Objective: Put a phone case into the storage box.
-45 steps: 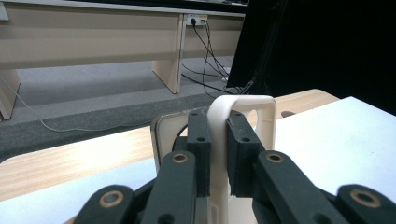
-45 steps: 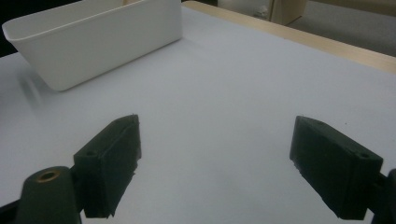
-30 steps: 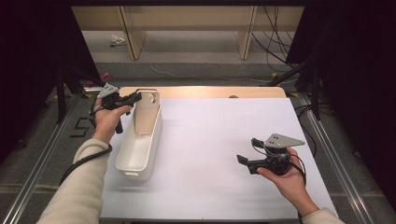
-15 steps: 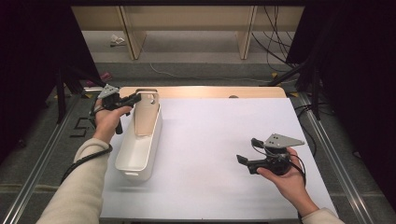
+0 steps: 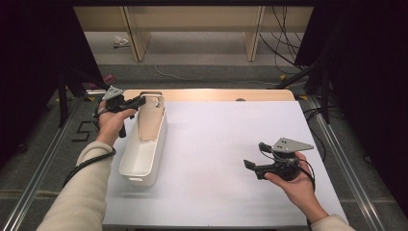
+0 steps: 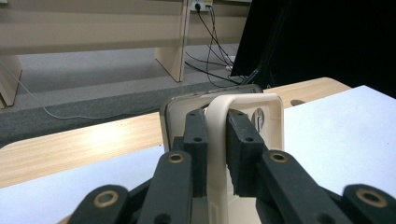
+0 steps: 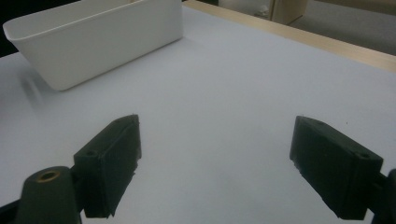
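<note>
A long white bin [image 5: 156,149] lies on the left of the white table top [image 5: 226,134]. A cream, frame-like tray [image 5: 150,120] stands upright inside the bin's far end. My left gripper [image 5: 141,100] is shut on the tray's top rim. In the left gripper view the cream rim [image 6: 215,140] runs between the two black pads [image 6: 195,140], which press on it; the jaws have just eased open slightly. My right gripper [image 5: 249,166] rests low over the table at the right, open with nothing between its pads [image 7: 112,163]. Its view shows the white bin [image 7: 93,42] farther off.
A bare wooden strip [image 5: 211,95] runs along the table's far edge. Behind it are grey floor, wooden shelf legs [image 5: 137,38] and cables [image 5: 281,43]. Metal rails [image 5: 332,144] flank the table. White surface stretches between the bin and my right gripper.
</note>
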Demonstrator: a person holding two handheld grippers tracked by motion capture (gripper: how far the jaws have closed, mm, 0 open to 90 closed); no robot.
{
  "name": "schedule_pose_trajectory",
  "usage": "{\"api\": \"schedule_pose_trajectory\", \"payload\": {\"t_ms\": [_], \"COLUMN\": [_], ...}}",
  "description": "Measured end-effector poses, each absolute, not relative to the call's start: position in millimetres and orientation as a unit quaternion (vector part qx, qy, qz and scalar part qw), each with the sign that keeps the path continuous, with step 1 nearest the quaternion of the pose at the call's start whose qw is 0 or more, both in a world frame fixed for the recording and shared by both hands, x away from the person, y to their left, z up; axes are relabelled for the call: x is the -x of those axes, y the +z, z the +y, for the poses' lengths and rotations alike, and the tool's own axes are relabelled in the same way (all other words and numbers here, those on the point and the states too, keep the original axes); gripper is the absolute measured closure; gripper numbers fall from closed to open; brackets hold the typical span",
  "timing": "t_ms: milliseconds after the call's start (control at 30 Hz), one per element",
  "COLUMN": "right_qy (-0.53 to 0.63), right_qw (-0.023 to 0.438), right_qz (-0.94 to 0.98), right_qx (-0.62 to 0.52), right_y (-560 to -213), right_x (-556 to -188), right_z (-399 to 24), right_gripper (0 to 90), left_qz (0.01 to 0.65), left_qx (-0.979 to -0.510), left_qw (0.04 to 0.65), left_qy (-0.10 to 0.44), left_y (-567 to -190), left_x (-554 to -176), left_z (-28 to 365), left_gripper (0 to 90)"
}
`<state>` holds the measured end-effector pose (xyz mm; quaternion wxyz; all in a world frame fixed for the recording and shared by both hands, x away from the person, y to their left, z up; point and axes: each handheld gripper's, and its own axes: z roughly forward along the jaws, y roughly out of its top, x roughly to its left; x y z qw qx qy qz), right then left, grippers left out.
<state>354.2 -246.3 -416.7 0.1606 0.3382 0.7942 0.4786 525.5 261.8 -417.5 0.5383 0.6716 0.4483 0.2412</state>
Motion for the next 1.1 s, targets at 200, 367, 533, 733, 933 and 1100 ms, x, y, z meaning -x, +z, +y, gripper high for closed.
{"api": "schedule_pose_trajectory", "payload": {"t_ms": [200,367,533,733,933,1100], "right_qy": [0.479,0.479,0.479,0.479,0.479,0.479], "right_qw": [0.160,0.160,0.160,0.160,0.161,0.161], "right_qz": [0.794,0.794,0.794,0.794,0.794,0.794], "right_qx": [-0.339,-0.339,-0.338,-0.339,-0.338,-0.338], "right_y": [-417,-417,-417,-417,-417,-416], "right_x": [-354,-354,-354,-354,-354,-354], "right_z": [-246,-246,-246,-246,-246,-246], "right_gripper": [17.3,17.3,17.3,17.3,17.3,17.2], "left_qz": [0.452,0.457,0.464,0.469,0.468,0.478], "left_qx": [-0.674,-0.683,-0.690,-0.690,-0.690,-0.684], "left_qw": [0.530,0.509,0.486,0.474,0.477,0.477], "left_qy": [0.245,0.255,0.268,0.281,0.278,0.274], "left_y": [-419,-419,-418,-414,-405,-397], "left_x": [-527,-527,-527,-526,-518,-507], "left_z": [263,263,262,262,259,258], "left_gripper": [77.0,74.9,70.3,62.0,52.0,38.6]}}
